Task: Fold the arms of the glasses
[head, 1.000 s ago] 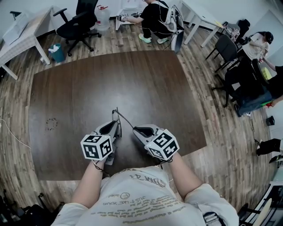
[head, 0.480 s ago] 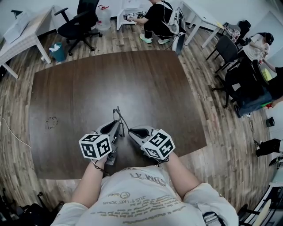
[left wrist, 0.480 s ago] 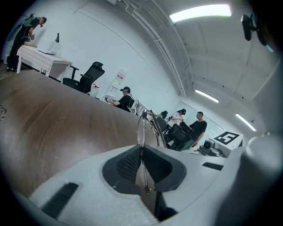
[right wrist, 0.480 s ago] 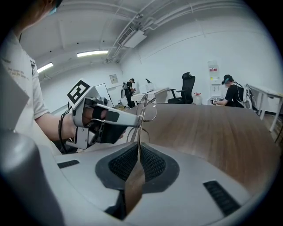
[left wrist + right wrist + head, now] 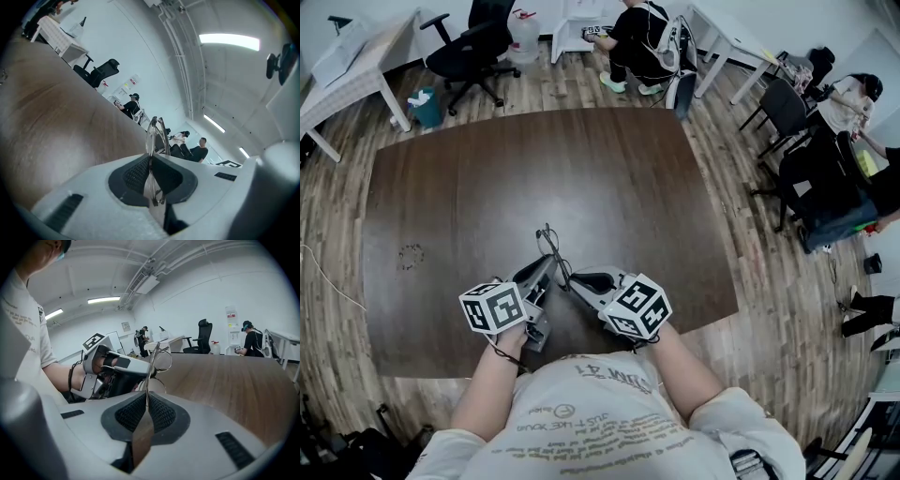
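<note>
Thin wire glasses (image 5: 549, 246) are held above the dark table (image 5: 469, 187), just in front of me. My left gripper (image 5: 547, 269) is shut on the lens frame; in the left gripper view the rims (image 5: 155, 133) stick up edge-on from between the pads. Close beside it, my right gripper (image 5: 569, 279) is shut on one thin arm (image 5: 149, 369) of the glasses, which runs forward to the lens rings (image 5: 162, 359). The right gripper view also shows the left gripper (image 5: 117, 369) with its hand, right behind the glasses.
The table's front edge (image 5: 581, 352) lies under my hands. A faint ring mark (image 5: 411, 256) sits at the table's left. Office chairs (image 5: 783, 108), white desks (image 5: 356, 66), a teal bin (image 5: 424, 105) and people stand around the room.
My right gripper has moved left, closer to the left gripper, taking the glasses arm with it. The left gripper has rolled, and its marker cube now sits further left.
</note>
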`<state>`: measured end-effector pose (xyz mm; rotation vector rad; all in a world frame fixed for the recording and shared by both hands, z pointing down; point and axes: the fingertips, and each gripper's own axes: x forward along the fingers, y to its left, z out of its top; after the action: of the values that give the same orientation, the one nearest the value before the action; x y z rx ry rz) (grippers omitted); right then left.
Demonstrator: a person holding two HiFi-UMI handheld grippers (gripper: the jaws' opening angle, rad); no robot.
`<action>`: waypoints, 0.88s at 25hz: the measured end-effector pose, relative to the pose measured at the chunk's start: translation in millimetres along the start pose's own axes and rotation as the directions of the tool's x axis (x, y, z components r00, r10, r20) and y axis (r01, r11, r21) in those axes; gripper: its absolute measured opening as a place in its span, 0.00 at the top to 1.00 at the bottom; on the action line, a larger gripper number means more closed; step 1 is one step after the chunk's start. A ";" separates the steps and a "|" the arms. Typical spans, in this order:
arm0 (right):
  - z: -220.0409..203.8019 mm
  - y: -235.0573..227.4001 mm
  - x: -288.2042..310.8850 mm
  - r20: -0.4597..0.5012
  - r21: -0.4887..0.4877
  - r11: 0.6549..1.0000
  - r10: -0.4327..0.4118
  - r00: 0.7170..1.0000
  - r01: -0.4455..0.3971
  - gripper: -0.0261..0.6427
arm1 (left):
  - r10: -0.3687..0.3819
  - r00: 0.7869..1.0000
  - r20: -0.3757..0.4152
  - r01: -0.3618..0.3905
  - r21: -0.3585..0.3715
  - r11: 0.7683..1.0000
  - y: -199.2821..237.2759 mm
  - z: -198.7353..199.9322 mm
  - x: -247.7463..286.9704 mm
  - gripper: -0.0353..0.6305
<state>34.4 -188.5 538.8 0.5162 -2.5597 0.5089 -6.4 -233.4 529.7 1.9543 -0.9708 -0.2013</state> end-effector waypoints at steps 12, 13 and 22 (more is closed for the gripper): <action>8.3 2.6 -9.2 0.060 0.015 0.999 0.051 0.997 -0.052 0.91 | -0.065 0.997 0.050 0.070 -0.098 0.993 -6.0 4.2 0.1 0.90; 8.4 2.8 -10.5 0.066 0.014 0.998 0.053 0.996 -0.054 0.91 | -0.064 0.997 0.051 0.068 -0.098 0.993 -5.9 3.8 0.1 0.90; 10.9 -7.1 -23.5 0.122 0.042 0.999 0.028 0.992 -0.033 0.85 | 0.085 0.996 0.011 -0.085 0.023 0.996 12.8 -1.4 -1.6 0.90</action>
<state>52.5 -193.1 519.6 0.5395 -2.6809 0.5610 -13.8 -234.8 540.2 1.9306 -1.0651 -0.1514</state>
